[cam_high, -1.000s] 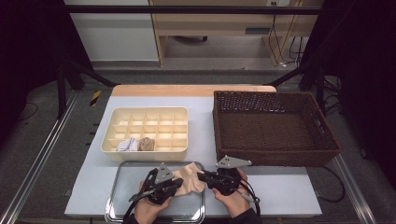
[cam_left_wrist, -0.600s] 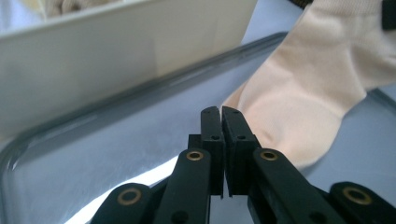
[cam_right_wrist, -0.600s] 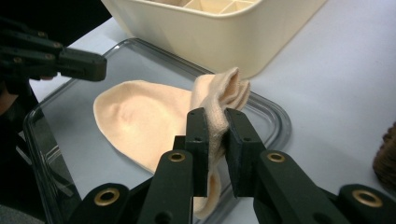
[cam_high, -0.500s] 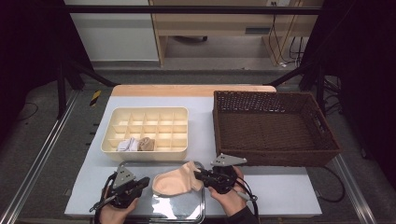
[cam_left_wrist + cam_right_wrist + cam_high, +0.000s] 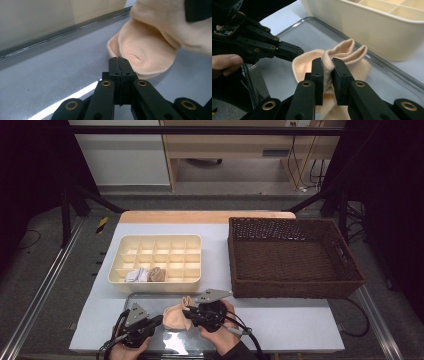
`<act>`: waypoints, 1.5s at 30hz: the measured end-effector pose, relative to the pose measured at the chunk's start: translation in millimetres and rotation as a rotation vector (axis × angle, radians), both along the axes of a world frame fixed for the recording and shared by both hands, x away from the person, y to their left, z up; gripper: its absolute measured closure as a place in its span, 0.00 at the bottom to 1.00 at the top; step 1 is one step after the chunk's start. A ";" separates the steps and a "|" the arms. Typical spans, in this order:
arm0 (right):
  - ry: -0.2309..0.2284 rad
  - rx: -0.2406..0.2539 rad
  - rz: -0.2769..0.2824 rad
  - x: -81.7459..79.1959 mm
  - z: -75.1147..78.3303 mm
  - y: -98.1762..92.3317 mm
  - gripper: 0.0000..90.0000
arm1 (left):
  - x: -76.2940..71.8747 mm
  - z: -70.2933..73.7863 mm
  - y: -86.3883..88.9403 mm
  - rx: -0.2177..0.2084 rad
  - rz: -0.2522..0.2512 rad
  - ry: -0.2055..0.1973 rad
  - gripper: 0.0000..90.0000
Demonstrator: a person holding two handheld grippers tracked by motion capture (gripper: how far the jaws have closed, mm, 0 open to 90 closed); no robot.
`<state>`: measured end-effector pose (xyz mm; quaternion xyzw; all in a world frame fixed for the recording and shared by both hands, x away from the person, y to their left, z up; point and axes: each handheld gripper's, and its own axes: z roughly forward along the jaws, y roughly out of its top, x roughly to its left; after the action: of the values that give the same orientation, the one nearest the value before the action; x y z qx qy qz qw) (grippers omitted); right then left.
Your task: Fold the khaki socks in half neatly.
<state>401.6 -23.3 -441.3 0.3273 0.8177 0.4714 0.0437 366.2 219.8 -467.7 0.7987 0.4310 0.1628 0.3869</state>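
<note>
Sock (image 5: 175, 317), peach-coloured, lies on the metal tray (image 5: 150, 297) at the near edge of the table (image 5: 300, 325), and the right gripper (image 5: 327, 67) has a folded bunch of its cloth pinched firmly between its pads, cuff end standing up. Left gripper (image 5: 118, 60) sits just beside the sock's rounded end, jaws pressed together on nothing, tips close to the fabric. Behind the tray stands the cream divided box (image 5: 160, 255); the wicker basket (image 5: 295, 252) fills the right side
</note>
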 end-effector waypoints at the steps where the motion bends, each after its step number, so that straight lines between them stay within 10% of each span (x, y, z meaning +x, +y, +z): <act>1: 0.000 -0.008 0.005 0.0 -0.8 4.2 0.89 | 0.3 -0.4 0.4 0.001 0.002 -0.001 0.99; 23: 0.024 -0.064 0.074 -2.2 -29.3 45.6 0.73 | 5.8 2.3 12.0 -0.023 0.034 -0.004 0.99; 30: 0.002 0.025 0.089 -6.7 -12.5 28.2 0.69 | 5.8 11.2 15.1 -0.059 0.036 -0.022 0.99; 36: -0.041 0.016 -0.019 2.9 0.3 -8.3 0.86 | 3.8 31.1 1.7 -0.079 -0.019 -0.061 0.99; 45: -0.004 -0.042 -0.065 3.9 -25.7 -14.2 0.71 | 10.3 23.1 -36.6 0.000 -0.116 -0.020 0.99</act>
<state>405.5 -37.5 -467.0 0.3516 0.8165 0.4530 0.0674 376.4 183.2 -444.6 0.8206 0.3801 0.1481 0.4002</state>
